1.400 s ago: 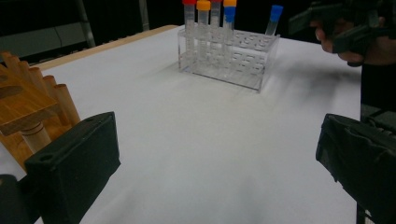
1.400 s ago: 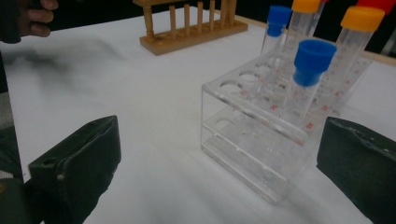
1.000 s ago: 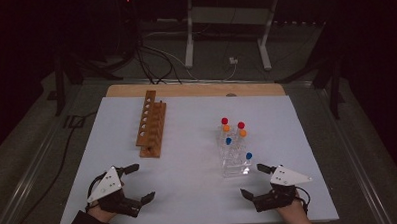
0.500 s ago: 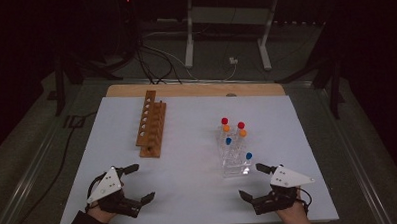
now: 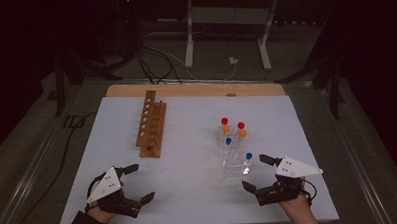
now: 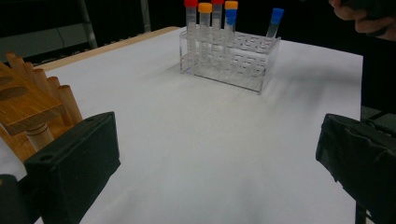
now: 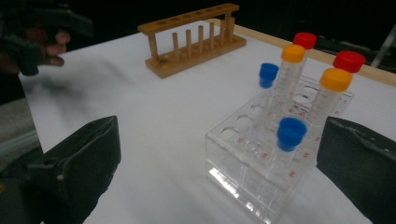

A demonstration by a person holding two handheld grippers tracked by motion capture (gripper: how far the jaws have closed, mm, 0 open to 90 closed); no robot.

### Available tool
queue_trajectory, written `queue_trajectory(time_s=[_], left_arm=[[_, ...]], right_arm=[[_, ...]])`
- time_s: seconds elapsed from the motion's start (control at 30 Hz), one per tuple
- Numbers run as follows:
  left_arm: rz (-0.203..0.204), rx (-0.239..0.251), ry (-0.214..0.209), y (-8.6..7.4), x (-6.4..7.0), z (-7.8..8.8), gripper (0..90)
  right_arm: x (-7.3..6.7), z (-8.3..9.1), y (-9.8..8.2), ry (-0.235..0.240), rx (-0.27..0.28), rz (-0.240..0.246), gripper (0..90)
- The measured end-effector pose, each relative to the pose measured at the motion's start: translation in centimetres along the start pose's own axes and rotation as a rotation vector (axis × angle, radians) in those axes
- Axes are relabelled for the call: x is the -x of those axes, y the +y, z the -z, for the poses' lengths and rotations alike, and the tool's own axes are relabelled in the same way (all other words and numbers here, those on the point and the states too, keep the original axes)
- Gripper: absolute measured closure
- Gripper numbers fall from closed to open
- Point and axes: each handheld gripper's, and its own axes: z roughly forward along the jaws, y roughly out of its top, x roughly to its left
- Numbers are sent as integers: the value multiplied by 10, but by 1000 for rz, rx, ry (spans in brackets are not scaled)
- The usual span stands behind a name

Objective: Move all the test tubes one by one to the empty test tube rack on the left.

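Left tool (image 5: 137, 182) and right tool (image 5: 256, 172) rest low, jaws spread wide.

The table (image 5: 186, 117) is covered by a white sheet, and a strip of bare wood (image 5: 195, 89) is left showing along its far edge. Beyond that edge a dark, dimly lit room is seen, where a white metal stand (image 5: 228, 21) is set on a grey floor (image 5: 294, 53). Black cables (image 5: 149, 58) are strewn across that floor.

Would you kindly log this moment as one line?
left gripper open, idle | right gripper open beside clear rack | six capped tubes racked | wooden rack empty
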Motion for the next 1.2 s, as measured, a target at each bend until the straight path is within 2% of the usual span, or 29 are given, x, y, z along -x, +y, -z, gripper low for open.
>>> queue_trajectory(time_s=[0.37,0.43,0.5,0.6,0.63,0.67,0.83,1.07,1.2], left_arm=[[-1,1,2,0,0,0,4],[-1,1,1,0,0,0,4],[-1,-1,1,0,0,0,4],[0,-1,-1,0,0,0,4],[1,-1,-2,0,0,0,4],[1,-2,-2,0,0,0,4],[1,-3,-4,0,0,0,4],[0,-3,-5,0,0,0,4],[0,-4,-4,0,0,0,4]], right_arm=[[31,-4,8,18,6,-56,0],[34,-5,8,5,0,-61,47],[35,-6,8,-3,-3,-62,52],[38,-14,6,-19,-31,-66,144],[38,-14,6,-19,-31,-66,144],[39,-19,4,-38,-54,-69,163],[41,-26,0,-65,-121,-69,317],[42,-28,-3,-90,-189,-68,519],[41,-31,-3,-94,-226,-67,594]])
